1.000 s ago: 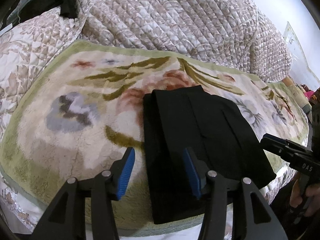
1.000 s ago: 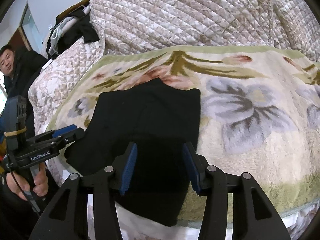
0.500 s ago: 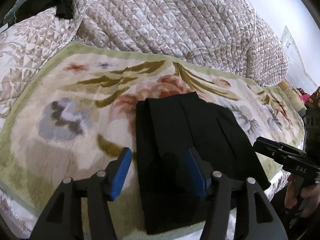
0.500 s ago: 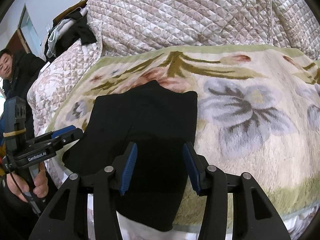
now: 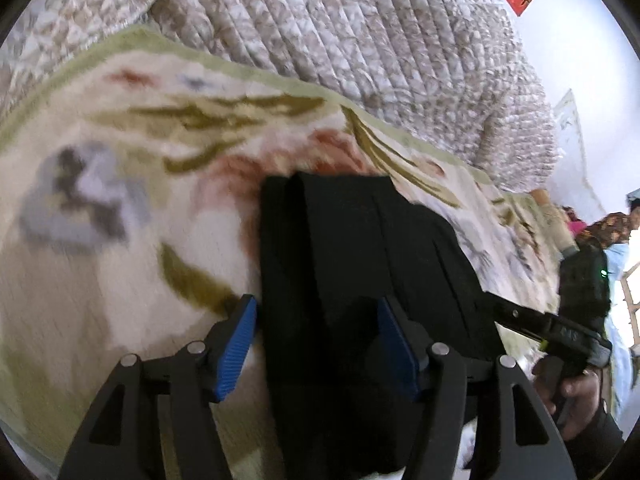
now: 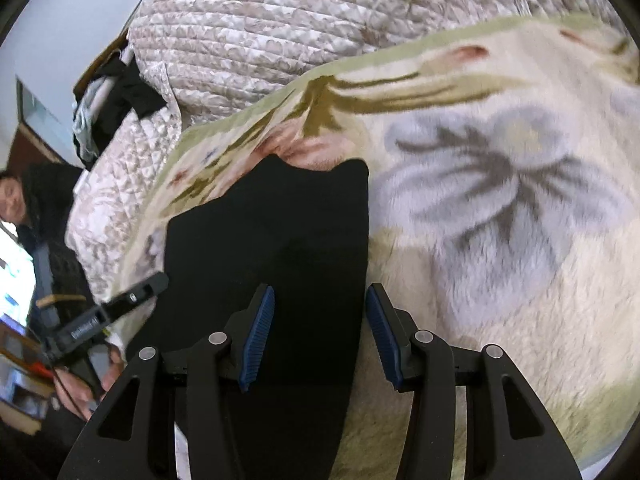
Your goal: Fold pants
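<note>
Presently listed: black pants point(image 5: 360, 272), folded into a narrow stack, lying on a floral blanket point(image 5: 100, 280) at its near edge, one end hanging slightly over that edge. Left gripper point(image 5: 316, 344): jaws spread wide, straddling the left side of the pants, nothing clamped. Right gripper point(image 6: 320, 340): jaws spread wide, framing the right side of the pants, nothing clamped. Quilted bedspread point(image 6: 260, 32): bunched along the blanket's far edge. Both views show motion blur.
</note>
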Action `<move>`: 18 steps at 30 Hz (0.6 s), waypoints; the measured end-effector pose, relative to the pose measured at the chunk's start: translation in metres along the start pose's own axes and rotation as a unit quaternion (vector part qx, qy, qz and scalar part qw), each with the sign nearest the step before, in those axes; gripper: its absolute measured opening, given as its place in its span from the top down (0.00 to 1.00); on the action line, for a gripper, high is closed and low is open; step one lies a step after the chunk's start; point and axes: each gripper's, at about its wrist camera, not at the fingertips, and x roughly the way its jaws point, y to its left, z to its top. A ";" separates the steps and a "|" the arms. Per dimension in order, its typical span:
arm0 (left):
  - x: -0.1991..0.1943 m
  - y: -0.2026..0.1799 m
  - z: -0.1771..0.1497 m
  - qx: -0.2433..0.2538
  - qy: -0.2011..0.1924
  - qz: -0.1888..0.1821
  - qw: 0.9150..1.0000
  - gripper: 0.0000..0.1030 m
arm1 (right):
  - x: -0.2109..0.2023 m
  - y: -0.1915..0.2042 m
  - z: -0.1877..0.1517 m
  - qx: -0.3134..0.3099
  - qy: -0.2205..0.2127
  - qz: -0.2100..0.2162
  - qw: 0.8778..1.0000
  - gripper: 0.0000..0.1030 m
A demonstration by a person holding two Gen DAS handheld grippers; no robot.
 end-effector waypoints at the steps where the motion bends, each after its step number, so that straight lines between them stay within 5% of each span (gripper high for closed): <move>1: -0.002 -0.003 -0.003 0.007 -0.005 0.000 1.000 0.36 | -0.001 -0.001 -0.003 0.006 0.001 0.007 1.000 0.53; 9: 0.014 -0.009 0.008 0.006 -0.012 0.000 1.000 0.31 | 0.013 0.003 0.001 0.015 0.009 0.045 0.999 0.51; 12: 0.009 -0.013 0.006 0.000 -0.016 0.005 1.000 0.47 | 0.024 0.005 0.010 0.022 0.009 0.054 0.998 0.55; 15: -0.001 -0.020 0.008 0.011 -0.028 0.013 0.999 0.67 | 0.013 0.013 0.006 0.005 -0.001 0.047 0.999 0.80; 18: -0.011 -0.029 0.013 0.012 -0.030 0.006 0.999 0.76 | 0.005 0.019 0.005 -0.003 -0.008 0.049 0.999 0.83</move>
